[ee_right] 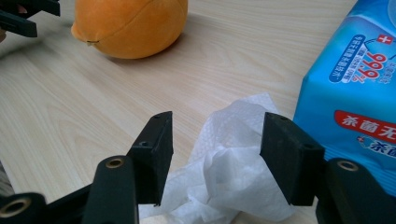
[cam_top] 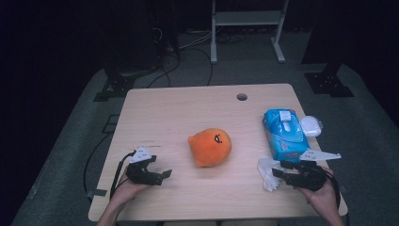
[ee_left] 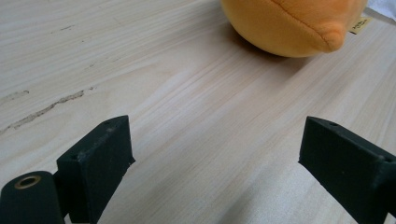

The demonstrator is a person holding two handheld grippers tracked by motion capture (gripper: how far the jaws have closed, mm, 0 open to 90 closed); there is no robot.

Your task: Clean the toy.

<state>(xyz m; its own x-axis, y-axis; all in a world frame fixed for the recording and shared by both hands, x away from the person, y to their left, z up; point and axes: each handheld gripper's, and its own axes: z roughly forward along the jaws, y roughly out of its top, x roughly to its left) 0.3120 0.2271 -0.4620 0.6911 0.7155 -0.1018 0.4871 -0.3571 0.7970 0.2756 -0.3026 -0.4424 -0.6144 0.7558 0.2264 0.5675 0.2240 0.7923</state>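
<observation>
An orange plush toy (cam_top: 210,146) lies at the middle of the wooden table (cam_top: 179,108). A blue pack of wet wipes (cam_top: 284,134) lies at the right, with a crumpled white wipe (cam_top: 268,172) in front of it. My left gripper (cam_top: 162,177) rests open at the front left, jaws wide over bare wood (ee_left: 215,154), the plush toy (ee_left: 289,25) ahead of it. My right gripper (cam_top: 277,172) is open at the front right, its jaws either side of the white wipe (ee_right: 224,158), with a gap to each. The blue pack (ee_right: 355,88) lies just beside it.
A small white round object (cam_top: 311,125) sits at the table's right edge behind the pack. A cable hole (cam_top: 242,97) is near the far edge. Beyond the table are a white frame (cam_top: 247,28) and cables on a dark floor.
</observation>
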